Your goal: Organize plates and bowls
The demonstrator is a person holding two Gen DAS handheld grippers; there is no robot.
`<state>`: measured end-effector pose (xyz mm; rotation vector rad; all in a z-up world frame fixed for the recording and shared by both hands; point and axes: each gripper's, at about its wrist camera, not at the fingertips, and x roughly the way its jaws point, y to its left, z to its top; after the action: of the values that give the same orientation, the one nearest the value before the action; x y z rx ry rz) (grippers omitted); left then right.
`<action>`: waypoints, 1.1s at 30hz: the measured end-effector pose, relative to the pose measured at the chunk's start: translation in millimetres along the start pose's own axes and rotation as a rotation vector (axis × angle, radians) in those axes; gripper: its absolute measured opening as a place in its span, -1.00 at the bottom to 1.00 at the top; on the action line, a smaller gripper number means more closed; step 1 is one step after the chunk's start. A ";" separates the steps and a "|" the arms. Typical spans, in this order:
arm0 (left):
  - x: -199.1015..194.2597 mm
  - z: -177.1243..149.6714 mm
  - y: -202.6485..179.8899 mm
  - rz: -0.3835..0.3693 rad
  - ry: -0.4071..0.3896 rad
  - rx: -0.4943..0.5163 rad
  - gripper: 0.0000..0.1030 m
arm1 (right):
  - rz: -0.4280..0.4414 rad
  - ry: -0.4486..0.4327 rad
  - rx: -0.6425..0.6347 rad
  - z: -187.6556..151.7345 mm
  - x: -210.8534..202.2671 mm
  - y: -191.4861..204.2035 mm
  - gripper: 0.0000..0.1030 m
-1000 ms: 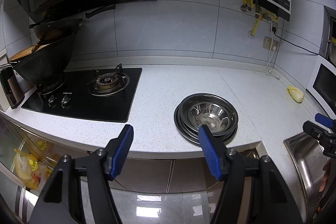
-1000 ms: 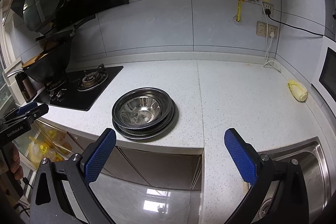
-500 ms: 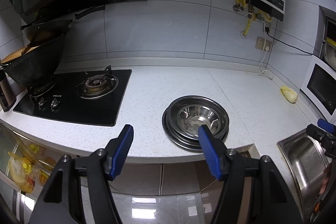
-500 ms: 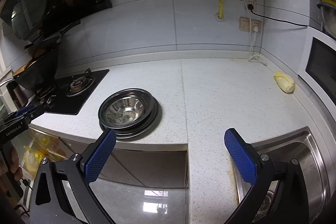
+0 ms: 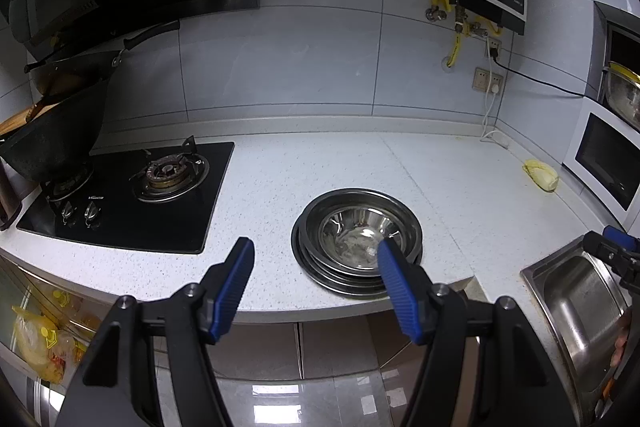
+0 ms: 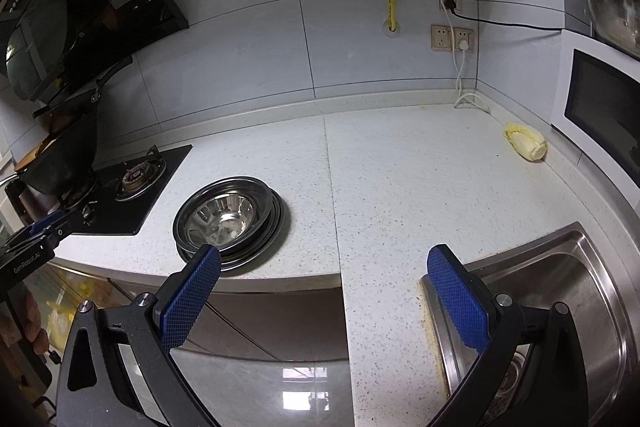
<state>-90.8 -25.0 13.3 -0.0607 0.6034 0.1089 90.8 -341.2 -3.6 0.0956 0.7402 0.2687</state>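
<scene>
A steel bowl (image 5: 356,231) sits nested on a stack of steel plates (image 5: 320,267) on the white speckled counter (image 5: 280,179) near its front edge. The stack also shows in the right wrist view (image 6: 260,239), with the bowl (image 6: 220,219) on top. My left gripper (image 5: 316,255) is open and empty, held in front of the counter edge just left of the stack. My right gripper (image 6: 324,263) is open wide and empty, in front of the counter between the stack and the sink (image 6: 568,299).
A black gas hob (image 5: 132,195) with a dark wok (image 5: 44,143) lies left of the stack. The steel sink (image 5: 576,299) is at the right. A yellow cabbage (image 6: 526,141) lies by the white microwave (image 6: 600,115). Cabinets stand below the counter.
Both grippers have shifted to the right and slightly nearer the counter. The stack of plates and bowl has not moved. Both stay open.
</scene>
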 end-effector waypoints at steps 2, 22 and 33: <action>-0.6 0.4 0.0 -0.003 -0.002 -0.003 0.21 | 0.001 0.003 0.005 0.0 1.2 -0.4 0.97; -4.8 -4.1 2.0 0.009 0.006 -0.023 0.21 | 0.005 0.006 -0.009 -0.9 2.5 4.5 0.97; -11.0 -8.9 1.1 0.029 0.009 -0.033 0.21 | 0.011 0.014 -0.026 -3.8 4.0 9.7 0.97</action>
<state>-104.9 -25.7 12.2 -0.0841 0.6119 0.1469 89.0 -330.8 -7.3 0.0733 0.7496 0.2890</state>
